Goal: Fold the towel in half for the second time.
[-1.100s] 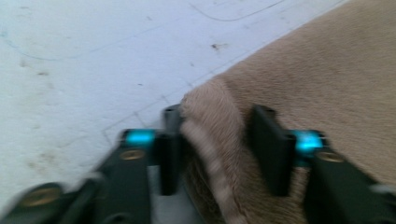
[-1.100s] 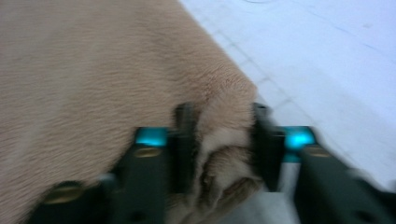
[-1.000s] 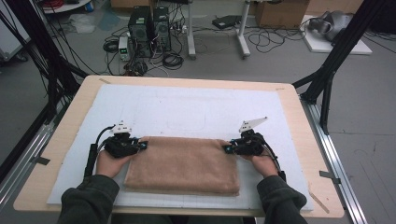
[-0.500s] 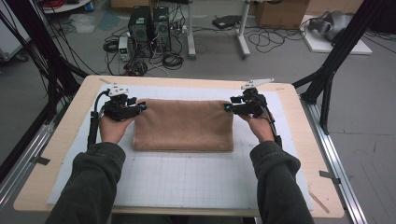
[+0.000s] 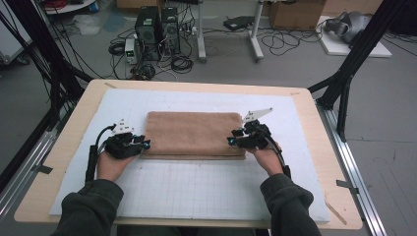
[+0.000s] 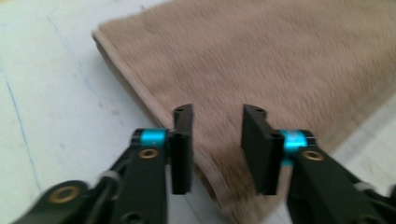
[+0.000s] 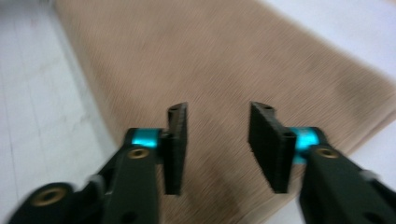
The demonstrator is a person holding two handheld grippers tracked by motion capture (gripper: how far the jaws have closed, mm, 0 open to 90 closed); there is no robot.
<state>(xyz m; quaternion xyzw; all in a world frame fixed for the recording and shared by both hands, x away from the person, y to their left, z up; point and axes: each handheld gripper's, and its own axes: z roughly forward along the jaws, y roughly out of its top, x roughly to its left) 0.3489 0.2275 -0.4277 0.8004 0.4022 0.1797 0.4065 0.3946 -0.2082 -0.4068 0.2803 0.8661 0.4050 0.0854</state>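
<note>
A tan folded towel (image 5: 192, 132) lies flat in the middle of the white mat (image 5: 196, 196). My left gripper (image 5: 142, 145) hovers at its near left corner, jaws open, nothing between them. In the left gripper view the left gripper (image 6: 217, 140) spans the hemmed edge of the towel (image 6: 280, 60). My right gripper (image 5: 231, 141) is at the near right corner, also open. The right gripper view has the right gripper (image 7: 217, 140) above the towel (image 7: 210, 56), holding nothing.
The mat covers a wooden table (image 5: 69, 142) with bare wood around its rim. Black frame posts (image 5: 344, 83) stand at the table's right and left. Computers and cables (image 5: 157, 29) sit on the floor beyond the far edge.
The hands carried the towel's near edge toward the far side, then came back toward the person. Both grippers now stand open at the near corners, and the towel lies farther up the mat.
</note>
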